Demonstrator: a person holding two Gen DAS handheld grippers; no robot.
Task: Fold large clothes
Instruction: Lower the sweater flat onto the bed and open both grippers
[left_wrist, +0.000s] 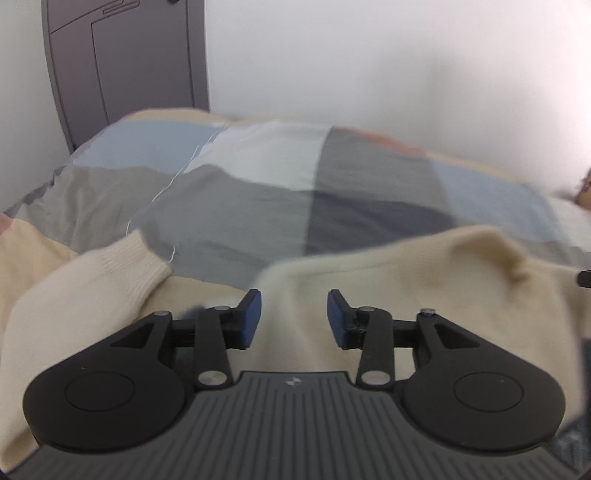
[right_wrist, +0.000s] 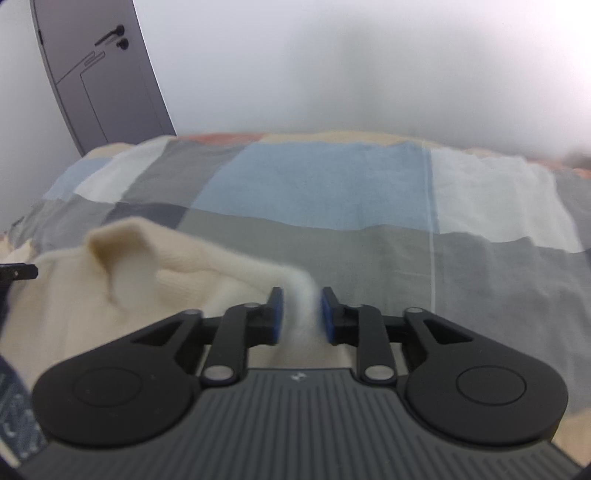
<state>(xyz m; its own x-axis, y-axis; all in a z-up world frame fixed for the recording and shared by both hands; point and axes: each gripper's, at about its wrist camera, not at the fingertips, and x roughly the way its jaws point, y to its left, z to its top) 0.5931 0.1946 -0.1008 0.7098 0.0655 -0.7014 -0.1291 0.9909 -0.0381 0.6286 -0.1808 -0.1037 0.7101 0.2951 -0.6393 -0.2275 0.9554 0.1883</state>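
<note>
Below, cream sweater (left_wrist: 406, 280) on patchwork bedspread (left_wrist: 236, 199), both grippers' jaws parted

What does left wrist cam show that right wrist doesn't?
Left wrist only: a ribbed sleeve cuff of the cream sweater lying at left, and the left gripper with jaws apart, the sweater lying below the gap and no pad pressing on it.

Right wrist only: the door's handle, and the right gripper with a fold of sweater between its pads; blur hides whether they press it.

Both: the patchwork bedspread, grey door, white wall.
</note>
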